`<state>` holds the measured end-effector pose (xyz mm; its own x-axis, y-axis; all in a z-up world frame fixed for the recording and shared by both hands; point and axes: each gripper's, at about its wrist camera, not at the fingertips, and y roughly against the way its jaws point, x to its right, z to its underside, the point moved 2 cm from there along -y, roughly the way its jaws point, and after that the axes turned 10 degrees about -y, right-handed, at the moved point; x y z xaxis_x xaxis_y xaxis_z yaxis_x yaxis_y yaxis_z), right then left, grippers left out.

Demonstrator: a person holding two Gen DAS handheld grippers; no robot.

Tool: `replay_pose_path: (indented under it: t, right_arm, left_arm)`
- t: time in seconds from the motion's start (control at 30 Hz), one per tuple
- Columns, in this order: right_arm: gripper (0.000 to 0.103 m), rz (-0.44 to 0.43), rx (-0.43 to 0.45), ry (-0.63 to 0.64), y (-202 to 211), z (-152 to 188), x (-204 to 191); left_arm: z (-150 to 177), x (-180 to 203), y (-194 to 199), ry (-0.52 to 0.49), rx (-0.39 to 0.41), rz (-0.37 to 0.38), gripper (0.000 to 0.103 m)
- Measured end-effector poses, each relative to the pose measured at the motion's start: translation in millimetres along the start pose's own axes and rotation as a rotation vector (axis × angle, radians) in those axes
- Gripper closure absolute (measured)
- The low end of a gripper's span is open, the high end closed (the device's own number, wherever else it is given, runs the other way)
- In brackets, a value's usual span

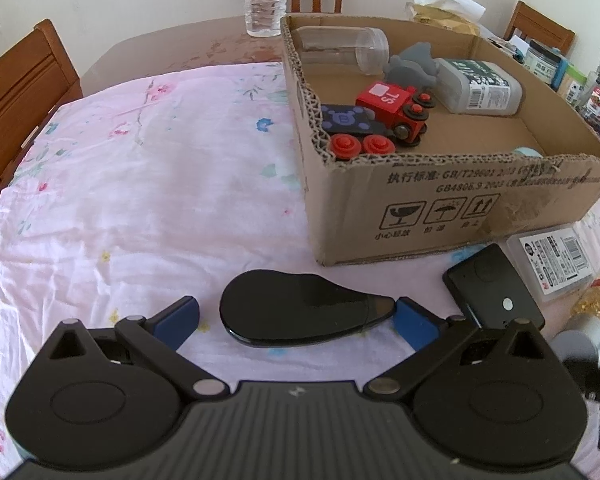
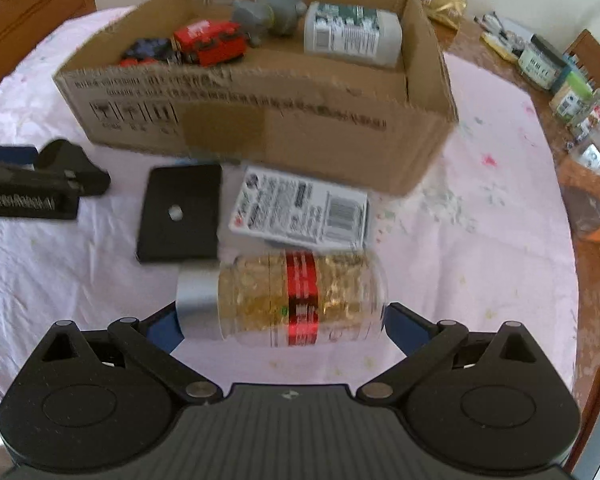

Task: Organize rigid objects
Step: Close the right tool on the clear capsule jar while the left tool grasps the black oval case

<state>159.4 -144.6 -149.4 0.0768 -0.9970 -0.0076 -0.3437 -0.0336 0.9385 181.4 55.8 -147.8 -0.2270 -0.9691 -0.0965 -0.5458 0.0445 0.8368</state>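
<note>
While both grippers stand spread apart before the cardboard box (image 1: 440,200), left gripper (image 1: 296,316) straddles a black mouse (image 1: 300,312), right gripper (image 2: 278,320) a gold-filled jar (image 2: 292,300).

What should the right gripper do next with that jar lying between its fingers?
Probably close on the jar: it lies sideways between the open right gripper fingers, not yet clamped, and the cardboard box just beyond has free floor for it.
</note>
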Motion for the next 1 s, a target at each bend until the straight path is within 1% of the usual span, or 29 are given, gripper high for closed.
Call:
replay_pose_path:
  t: [0.03,0.13,0.3,0.5,0.57,0.6,0.67,0.77,1.0]
  right_arm:
    - [0.000,-0.005,-0.010,0.006,-2.5,2.2,1.3]
    - [0.000,-0.047,-0.005,0.007,-3.4,6.1,5.3]
    - [0.000,-0.061,0.016,0.030,-2.9,8.3,7.3]
    - [0.000,-0.068,0.047,0.032,-2.3,9.7,6.2]
    - [0.000,-0.070,0.053,0.034,-2.5,9.4,6.2]
    - [0.000,-0.071,0.056,0.035,1.4,14.7,7.3]
    - [0.000,-0.072,0.061,0.035,3.6,17.4,8.5]
    - [0.000,-0.072,0.070,0.033,5.3,19.6,8.9]
    - [0.000,-0.071,0.078,0.027,5.2,17.1,8.9]
  left_arm:
    - [0.2,0.2,0.1,0.002,0.001,-0.001,0.000]
    - [0.5,0.5,0.3,0.006,-0.001,-0.003,0.000]
    - [-0.5,2.3,0.3,0.021,-0.008,-0.012,0.000]
    - [0.0,1.8,-0.6,-0.017,0.011,0.012,0.001]
    - [0.6,0.5,0.2,-0.029,0.015,0.022,0.003]
    - [0.8,0.0,0.8,-0.033,0.016,0.025,0.004]
    - [1.1,0.1,2.8,-0.040,0.019,0.029,0.008]
    - [0.0,0.6,4.1,-0.045,0.019,0.032,0.011]
    - [-1.4,0.9,3.6,-0.044,0.020,0.032,0.013]
